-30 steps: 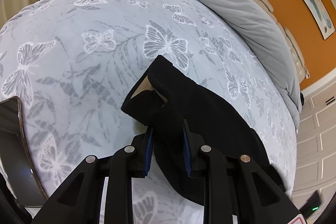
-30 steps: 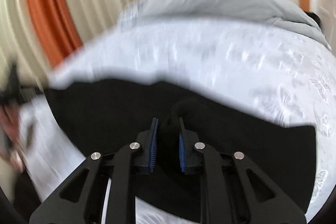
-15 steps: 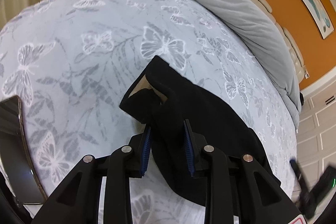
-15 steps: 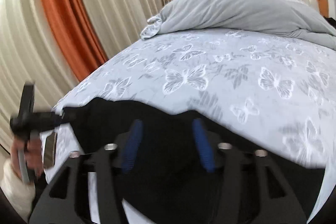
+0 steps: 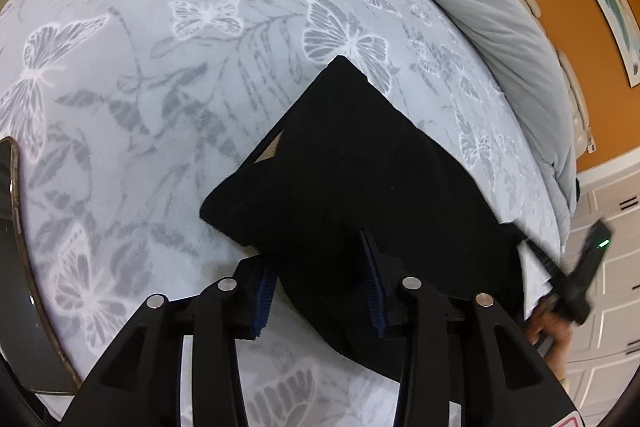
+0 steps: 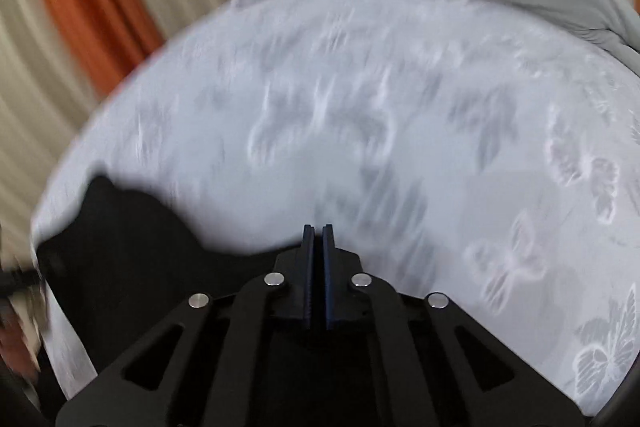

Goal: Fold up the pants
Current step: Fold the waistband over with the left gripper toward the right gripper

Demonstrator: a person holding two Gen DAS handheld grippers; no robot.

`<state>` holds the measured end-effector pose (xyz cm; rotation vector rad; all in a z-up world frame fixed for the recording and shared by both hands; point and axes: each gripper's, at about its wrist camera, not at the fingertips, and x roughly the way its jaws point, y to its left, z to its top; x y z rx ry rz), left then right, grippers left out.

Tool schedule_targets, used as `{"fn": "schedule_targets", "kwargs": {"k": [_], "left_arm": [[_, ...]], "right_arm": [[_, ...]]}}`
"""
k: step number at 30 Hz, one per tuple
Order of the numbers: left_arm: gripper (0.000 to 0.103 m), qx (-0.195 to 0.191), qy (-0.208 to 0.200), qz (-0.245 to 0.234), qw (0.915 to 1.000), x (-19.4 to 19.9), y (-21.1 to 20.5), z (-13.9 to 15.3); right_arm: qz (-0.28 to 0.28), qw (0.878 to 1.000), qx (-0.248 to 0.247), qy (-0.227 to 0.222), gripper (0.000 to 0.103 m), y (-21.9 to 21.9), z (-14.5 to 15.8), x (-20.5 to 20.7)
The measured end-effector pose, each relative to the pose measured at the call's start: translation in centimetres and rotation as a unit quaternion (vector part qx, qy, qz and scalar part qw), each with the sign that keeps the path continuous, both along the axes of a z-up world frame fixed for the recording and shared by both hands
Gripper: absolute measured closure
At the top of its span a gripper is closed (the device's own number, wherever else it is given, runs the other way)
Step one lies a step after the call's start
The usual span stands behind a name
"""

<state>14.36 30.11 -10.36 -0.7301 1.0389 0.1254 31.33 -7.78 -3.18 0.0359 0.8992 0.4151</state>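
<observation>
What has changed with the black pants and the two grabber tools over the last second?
The left gripper is opening its fingers, and the black pants between them have dropped flatter onto the bed. The right gripper let go of the pants, swung off to the side and closed empty. The grey duvet stayed put.

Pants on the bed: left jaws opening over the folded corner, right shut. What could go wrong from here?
1. The black pants lie between the pads of the left gripper; as its jaws open, cloth may snag and drag the fold.
2. The top layer sits askew, a tan lining showing; the next fold may come out uneven.
3. The right gripper is shut on nothing.
</observation>
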Motion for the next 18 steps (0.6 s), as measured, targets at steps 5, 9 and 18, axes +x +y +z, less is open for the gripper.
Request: {"fn": "schedule_targets", "kwargs": {"k": [5,9,18], "left_arm": [[0.063,0.013,0.01,-0.01,0.9998,0.3,-0.9,-0.5],[0.062,0.008,0.006,-0.015,0.9998,-0.1,-0.8,-0.3],[0.056,-0.005,0.035,0.017,0.9992,-0.8,-0.1,-1.9]], "right_arm": [[-0.05,0.998,-0.019,0.043,0.103,-2.0,-2.0,1.5],[0.035,0.998,0.02,0.043,0.103,-1.6,0.9,-4.5],[-0.024,0.996,0.013,0.084,0.103,0.5,-4.6,-0.2]]}}
